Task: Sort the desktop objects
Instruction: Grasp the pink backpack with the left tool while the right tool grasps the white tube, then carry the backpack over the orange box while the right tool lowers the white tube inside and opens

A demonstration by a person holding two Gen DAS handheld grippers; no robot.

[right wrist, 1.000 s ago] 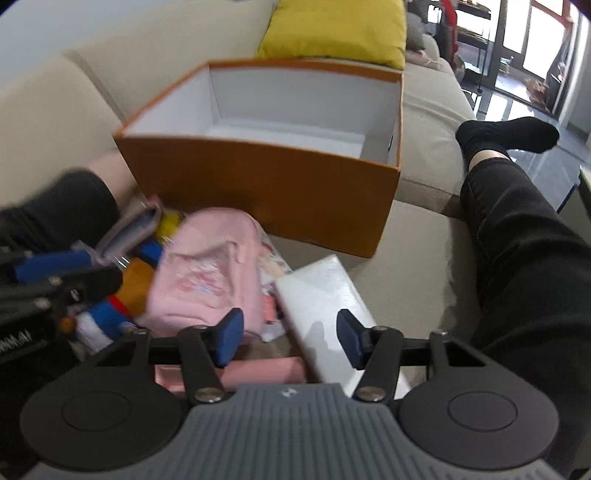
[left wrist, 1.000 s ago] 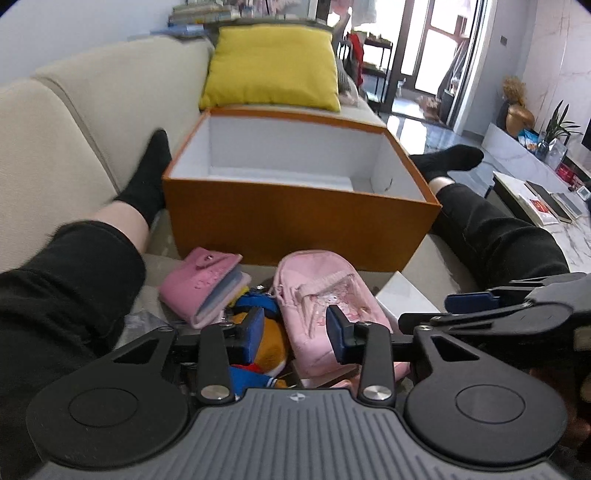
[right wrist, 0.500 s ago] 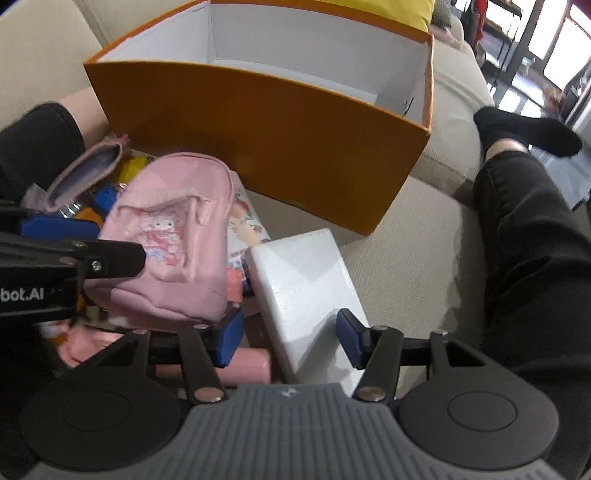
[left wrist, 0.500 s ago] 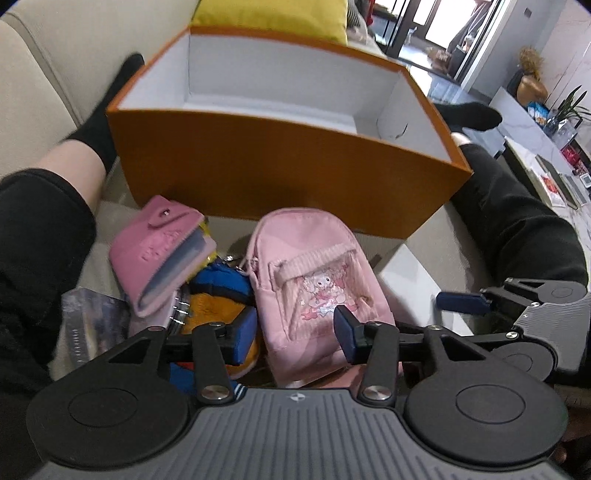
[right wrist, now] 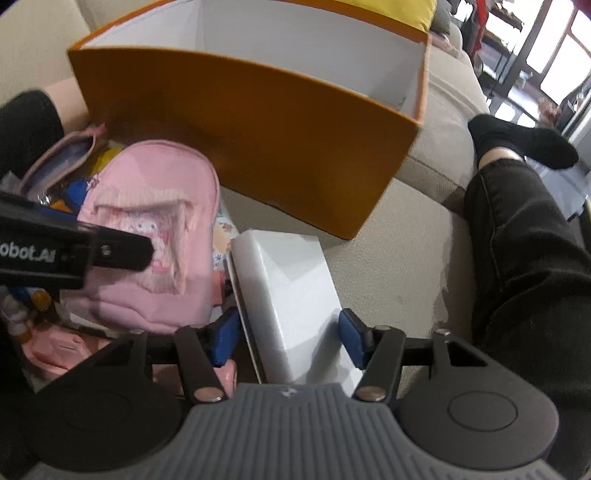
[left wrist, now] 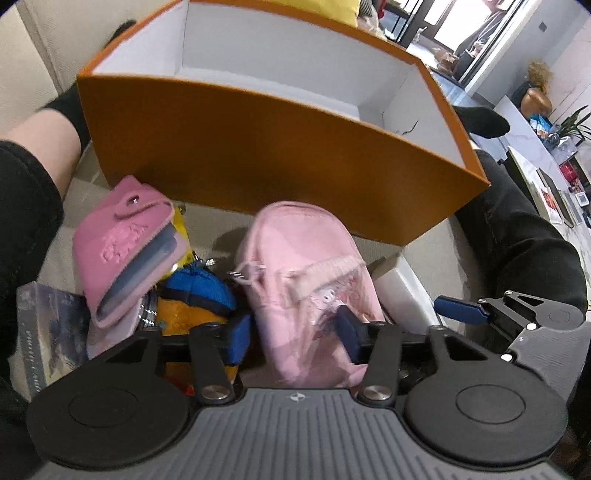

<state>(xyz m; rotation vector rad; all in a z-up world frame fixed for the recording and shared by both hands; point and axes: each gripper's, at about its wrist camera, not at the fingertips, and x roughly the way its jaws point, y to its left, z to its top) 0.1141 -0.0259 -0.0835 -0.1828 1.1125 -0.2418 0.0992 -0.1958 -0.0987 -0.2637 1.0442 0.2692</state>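
Small pink backpack (left wrist: 306,280) lies flat on the beige sofa seat (right wrist: 391,236), top end toward the near wall of the orange box (left wrist: 258,162), which stands open and white-lined further back on the cushion. Left gripper (left wrist: 293,336) straddles the backpack's lower half: jaws have just been closing, one blue pad (left wrist: 238,338) at its left edge, the other over the front pocket; cannot tell whether they press yet. Just right of the backpack, a white flat box (right wrist: 291,295) lies lengthwise on the seat, touching or nearly touching the backpack's side. Right gripper (right wrist: 288,338) has its jaws spread around this box's near end, a blue pad (right wrist: 351,339) at each long side, a sliver of gap on the left; not clamped as far as the view shows. Left of the backpack: a pink card wallet (left wrist: 122,247) with a snap flap, tilted atop a blue-and-orange plush toy (left wrist: 195,295); a glossy booklet (left wrist: 48,332) at the far left. Beneath the backpack's near end, in the right view, a pink piggy-shaped item (right wrist: 55,350) and a printed card (right wrist: 221,240). Person's black-trousered legs (right wrist: 524,258) flank the pile, black socks on the sofa. Yellow cushion (right wrist: 402,11) behind the box.
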